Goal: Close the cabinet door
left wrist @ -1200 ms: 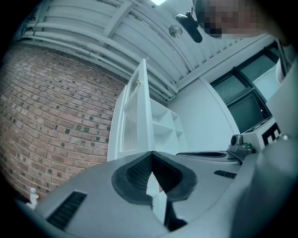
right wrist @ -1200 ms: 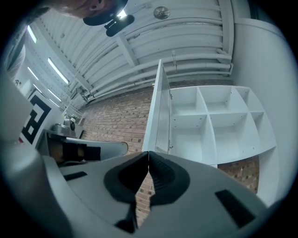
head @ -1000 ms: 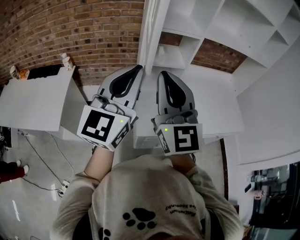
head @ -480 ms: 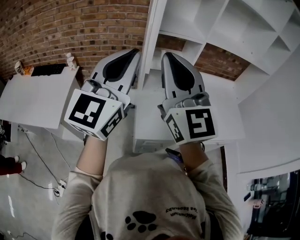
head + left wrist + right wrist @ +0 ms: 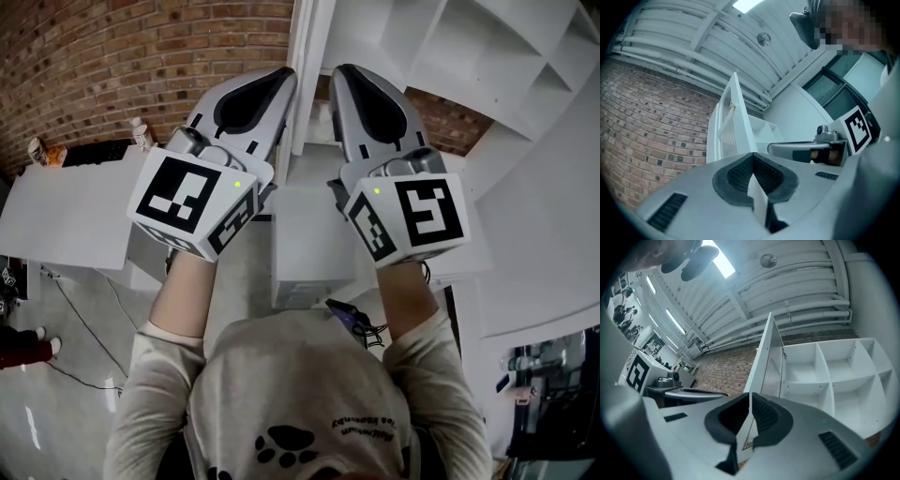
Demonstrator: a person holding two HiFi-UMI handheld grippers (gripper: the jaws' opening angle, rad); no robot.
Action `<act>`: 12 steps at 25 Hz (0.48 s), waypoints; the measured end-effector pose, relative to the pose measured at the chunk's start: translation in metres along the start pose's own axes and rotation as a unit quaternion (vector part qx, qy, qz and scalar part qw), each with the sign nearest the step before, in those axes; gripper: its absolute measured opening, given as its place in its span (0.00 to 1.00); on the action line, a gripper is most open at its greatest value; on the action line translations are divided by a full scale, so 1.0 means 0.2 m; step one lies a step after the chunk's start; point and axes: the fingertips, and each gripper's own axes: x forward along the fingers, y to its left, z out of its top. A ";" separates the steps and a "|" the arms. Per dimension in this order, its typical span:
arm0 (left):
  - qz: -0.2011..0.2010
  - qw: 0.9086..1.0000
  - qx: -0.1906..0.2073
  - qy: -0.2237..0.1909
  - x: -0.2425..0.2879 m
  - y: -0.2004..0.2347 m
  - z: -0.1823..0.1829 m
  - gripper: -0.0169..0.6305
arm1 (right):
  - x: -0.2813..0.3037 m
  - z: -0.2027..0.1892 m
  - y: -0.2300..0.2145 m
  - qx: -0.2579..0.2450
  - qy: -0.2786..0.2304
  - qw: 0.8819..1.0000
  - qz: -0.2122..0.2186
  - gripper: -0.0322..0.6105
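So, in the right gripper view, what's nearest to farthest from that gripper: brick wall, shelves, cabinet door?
1. cabinet door, straight ahead, edge-on.
2. shelves, to its right.
3. brick wall, behind, at left.

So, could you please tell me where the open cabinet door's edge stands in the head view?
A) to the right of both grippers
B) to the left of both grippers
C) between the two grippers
C: the cabinet door shows edge-on, running up the gap between the left gripper and the right gripper.
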 end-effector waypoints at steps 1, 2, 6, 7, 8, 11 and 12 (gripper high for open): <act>-0.002 1.000 0.003 0.000 0.00 0.01 0.00 0.04 | 0.01 0.01 0.01 -0.001 0.001 1.000 0.001 0.07; -0.003 1.000 0.004 -0.001 0.00 0.01 0.01 0.04 | 0.02 0.02 0.01 -0.004 0.001 1.000 0.002 0.09; -0.014 1.000 0.003 -0.001 0.02 0.04 0.02 0.04 | 0.06 0.05 0.04 -0.028 0.007 1.000 0.005 0.22; -0.017 1.000 0.003 -0.002 0.02 0.04 0.03 0.04 | 0.07 0.06 0.05 -0.033 0.009 0.999 0.003 0.23; -0.018 1.000 0.005 -0.003 0.03 0.04 0.04 0.04 | 0.08 0.07 0.05 -0.036 0.012 0.999 0.002 0.23; -0.020 1.000 0.007 -0.002 0.04 0.07 0.04 0.04 | 0.12 0.06 0.04 -0.033 0.019 0.999 -0.004 0.27; -0.021 1.000 0.006 -0.002 0.04 0.08 0.04 0.04 | 0.13 0.06 0.05 -0.030 0.023 0.999 -0.006 0.27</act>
